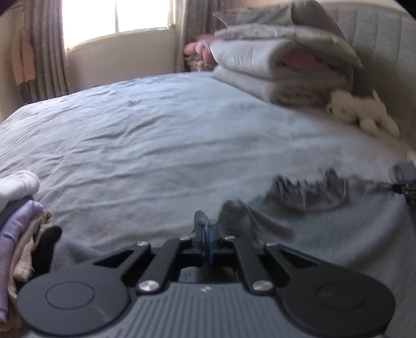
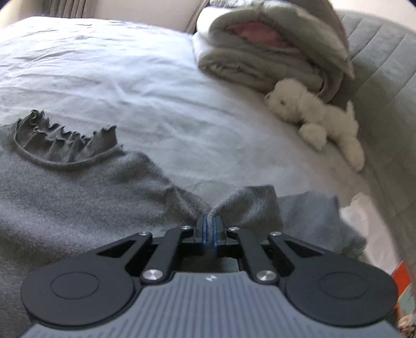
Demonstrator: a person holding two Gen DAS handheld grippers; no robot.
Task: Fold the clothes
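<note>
A grey knit sweater [image 2: 65,187] with a ruffled collar [image 2: 65,137] lies spread on the pale bed sheet [image 2: 156,78]. My right gripper [image 2: 209,221] is shut on a pinched fold of the sweater at its shoulder, the cloth bunching up on both sides of the pads. In the left wrist view the same sweater [image 1: 299,223] stretches to the right, its collar [image 1: 309,189] blurred. My left gripper [image 1: 206,231] is shut on a tuft of the sweater's edge. The right gripper [image 1: 407,188] shows at the far right edge of that view.
Folded grey duvets and pillows [image 2: 273,46] are stacked at the bed's head against the padded headboard [image 2: 384,78]. A white plush toy [image 2: 319,117] lies beside them. A pile of folded clothes [image 1: 18,221] sits at the left. A window [image 1: 114,18] and curtains stand beyond the bed.
</note>
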